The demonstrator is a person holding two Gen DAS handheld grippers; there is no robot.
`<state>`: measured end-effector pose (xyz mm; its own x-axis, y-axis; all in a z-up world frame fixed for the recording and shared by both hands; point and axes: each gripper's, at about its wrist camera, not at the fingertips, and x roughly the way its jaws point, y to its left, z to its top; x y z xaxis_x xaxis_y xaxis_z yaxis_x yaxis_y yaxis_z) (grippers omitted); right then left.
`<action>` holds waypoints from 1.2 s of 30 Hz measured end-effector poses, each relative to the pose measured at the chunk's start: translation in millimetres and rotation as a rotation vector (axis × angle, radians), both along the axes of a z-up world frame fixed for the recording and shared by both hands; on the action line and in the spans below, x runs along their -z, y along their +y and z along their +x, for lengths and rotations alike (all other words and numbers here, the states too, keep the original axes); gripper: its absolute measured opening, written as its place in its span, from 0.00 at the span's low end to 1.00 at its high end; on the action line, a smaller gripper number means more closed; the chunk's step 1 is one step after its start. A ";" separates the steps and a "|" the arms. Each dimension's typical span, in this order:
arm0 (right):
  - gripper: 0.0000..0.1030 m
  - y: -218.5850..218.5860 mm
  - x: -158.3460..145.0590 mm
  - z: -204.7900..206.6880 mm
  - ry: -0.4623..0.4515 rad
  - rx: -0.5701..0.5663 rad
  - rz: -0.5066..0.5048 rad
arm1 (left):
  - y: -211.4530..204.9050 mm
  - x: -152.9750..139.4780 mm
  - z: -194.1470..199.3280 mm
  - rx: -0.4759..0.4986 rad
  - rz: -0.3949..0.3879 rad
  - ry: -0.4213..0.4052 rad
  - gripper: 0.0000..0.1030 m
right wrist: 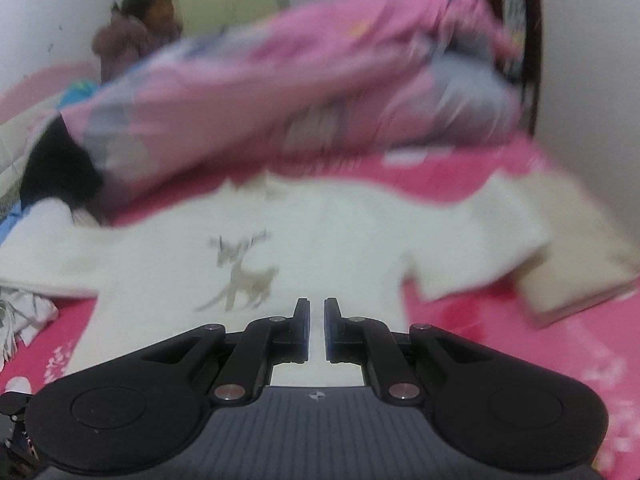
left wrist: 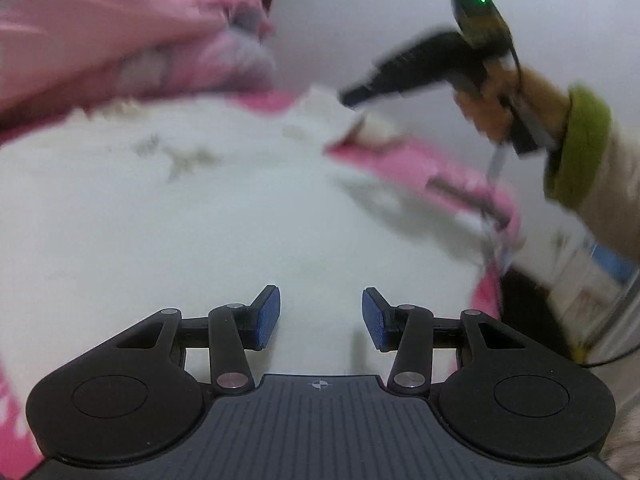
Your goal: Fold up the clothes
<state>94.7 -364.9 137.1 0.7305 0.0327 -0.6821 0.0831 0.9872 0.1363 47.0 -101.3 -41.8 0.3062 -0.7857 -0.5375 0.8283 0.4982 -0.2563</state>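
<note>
Folding well here means pinching the sleeve's edge cleanly — not bunching it. The pink bedsheet (right wrist: 460, 312) is smooth and printed; on it lies the white sweater (right wrist: 320, 232), fuzzy, flat, with a grey deer motif. The left gripper (left wrist: 321, 316) hovers with fingers wide and empty; the right gripper (right wrist: 316, 328) — fingers narrowed, nothing visibly between them.
</note>
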 end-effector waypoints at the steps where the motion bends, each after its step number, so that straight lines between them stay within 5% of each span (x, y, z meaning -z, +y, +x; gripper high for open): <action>1: 0.07 2.8 12.6 14.3 0.026 -0.009 -0.011 | -5.5 6.3 5.6 0.011 0.020 0.014 0.44; 11: 0.03 -14.8 80.4 154.6 0.172 -0.032 -0.078 | 27.1 31.7 30.7 0.083 -0.197 0.201 0.44; 22: 0.01 -47.2 96.1 231.5 0.193 0.100 -0.058 | 27.4 32.5 25.3 0.092 -0.192 0.173 0.45; 25: 0.02 -23.1 80.5 199.9 0.221 -0.065 0.022 | 26.5 33.0 26.2 0.093 -0.193 0.173 0.45; 29: 0.03 16.9 108.1 199.6 0.346 -0.208 0.016 | 25.6 33.8 28.1 0.094 -0.195 0.171 0.46; 36: 0.01 -26.3 114.0 254.3 0.225 0.039 0.123 | 25.3 33.2 26.3 0.095 -0.195 0.158 0.46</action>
